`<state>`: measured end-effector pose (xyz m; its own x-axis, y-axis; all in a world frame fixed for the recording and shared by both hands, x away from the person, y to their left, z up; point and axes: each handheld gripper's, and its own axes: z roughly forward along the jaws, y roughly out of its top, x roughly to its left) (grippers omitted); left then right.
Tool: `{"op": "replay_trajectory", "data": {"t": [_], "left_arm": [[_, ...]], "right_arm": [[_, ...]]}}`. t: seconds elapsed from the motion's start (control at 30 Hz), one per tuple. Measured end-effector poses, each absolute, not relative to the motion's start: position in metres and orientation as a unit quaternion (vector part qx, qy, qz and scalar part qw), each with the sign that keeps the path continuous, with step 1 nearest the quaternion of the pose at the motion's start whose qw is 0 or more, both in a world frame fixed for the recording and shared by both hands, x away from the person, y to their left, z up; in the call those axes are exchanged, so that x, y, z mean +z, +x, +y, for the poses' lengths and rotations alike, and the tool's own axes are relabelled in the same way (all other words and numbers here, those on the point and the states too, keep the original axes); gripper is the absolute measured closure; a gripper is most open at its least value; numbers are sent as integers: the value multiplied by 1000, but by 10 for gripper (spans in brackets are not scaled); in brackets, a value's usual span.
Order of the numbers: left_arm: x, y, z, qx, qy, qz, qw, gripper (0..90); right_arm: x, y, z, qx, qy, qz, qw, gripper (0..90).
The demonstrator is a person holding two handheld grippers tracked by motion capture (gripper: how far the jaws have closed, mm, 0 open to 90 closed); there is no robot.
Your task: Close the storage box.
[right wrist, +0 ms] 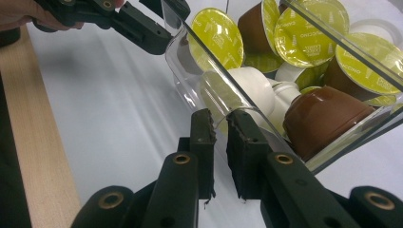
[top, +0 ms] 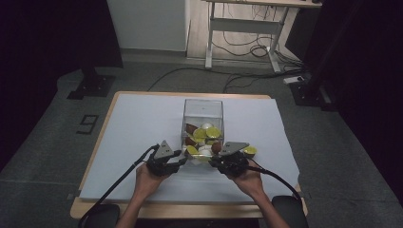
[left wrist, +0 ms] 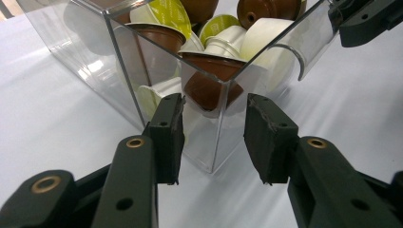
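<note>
Clear box (top: 203, 124) sits mid-desk (top: 142, 128) on the white cover, just ahead of both your hands — it's tipped toward you, front edge low, and loaded with coffee capsules (top: 205, 134): yellow-green lids, brown cups, white cups. One yellow-green capsule (top: 249, 151) lies outside on the cover, just right of the box and beside your right tool.

Right tool (top: 219, 160) — narrow, jaws nearly together. In the right gripper view (right wrist: 219, 142) they're pinched on the curved lip of the box's front wall (right wrist: 247, 114); the clear panel runs between the pads. You're holding the box by that edge. A brown capsule (right wrist: 328, 118) and a white one (right wrist: 254, 88) press against the inside of the wall right behind the grip.

Left tool (top: 177, 159) — partly open, holding nothing. In the left gripper view (left wrist: 214, 137) the jaws stand either side of the box's near bottom corner (left wrist: 214, 161), with a gap on both sides; pads don't touch the plastic. A brown capsule (left wrist: 209, 80) sits just inside that corner, white ones around it.

Both hands rest low at the near edge of the desk, cables trailing back toward you.
</note>
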<state>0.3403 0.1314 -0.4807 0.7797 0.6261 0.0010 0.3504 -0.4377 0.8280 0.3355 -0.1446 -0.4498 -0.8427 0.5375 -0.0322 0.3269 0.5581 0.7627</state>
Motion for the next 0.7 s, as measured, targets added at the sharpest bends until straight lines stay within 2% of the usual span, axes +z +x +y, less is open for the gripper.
{"op": "replay_trajectory", "data": {"t": [0.47,0.7], "left_arm": [[-487,342,132,148,846,287,425,480],[-493,342,130,143,854,281,414,368]], "right_arm": [[-451,338,-142,399,258,868,146,798],[-451,339,-141,400,261,866,148,794]]}}
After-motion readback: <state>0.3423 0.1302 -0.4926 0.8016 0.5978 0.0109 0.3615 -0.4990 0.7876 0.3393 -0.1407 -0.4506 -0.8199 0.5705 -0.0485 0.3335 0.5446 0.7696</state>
